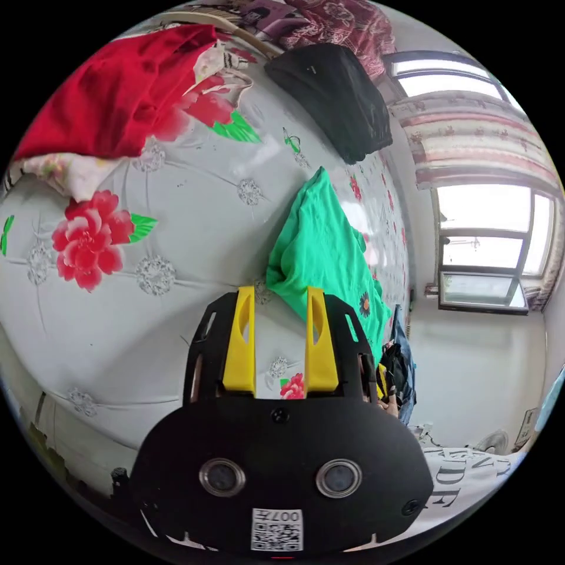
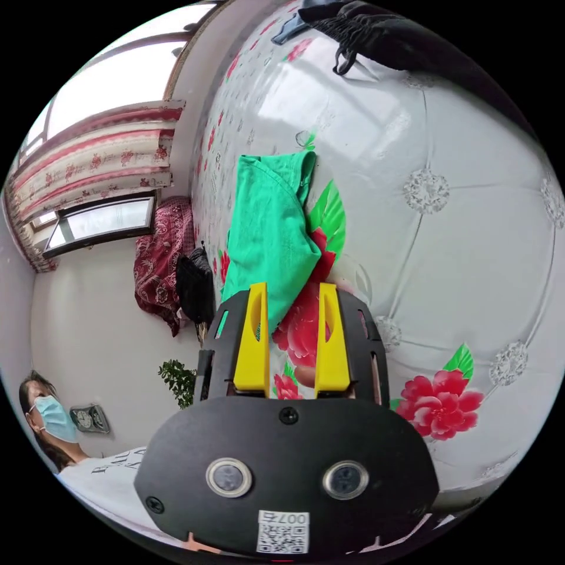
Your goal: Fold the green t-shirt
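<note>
Green t-shirt [image 1: 321,253] lies on the bed [image 1: 176,329], already bunched into a long narrow strip, not yet a tidy fold. Landmark is the shirt.

Left gripper [image 1: 281,291]: yellow fingers [image 1: 241,341] spread wide, nothing between them but bedspread. The near end of the shirt sits just ahead of the tips, off toward the right-hand finger, almost touching it. The strip runs away from the fingers, toward the black garment [image 1: 335,100] lying beyond its far end. Red cloth [image 1: 118,88] is well apart from the shirt, across the bed.

Right gripper [image 2: 292,288]: fingers [image 2: 253,335] also wide and empty. The shirt [image 2: 268,229] comes down to a pointed corner that lies just ahead of the gap between the tips, leaning to the left-hand finger. Whether that corner touches a finger is hard to tell, fisheye warps it. Long axis again points away from the fingers, up toward the black garment [image 2: 382,35].

Judgement: each gripper faces the strip end-on and both are about equally near, the right one looks slightly better lined up on its corner. Next grab likely needs a short push forward and a closing of the fingers on the near edge; risk is pinching bedspread along with it.
</note>
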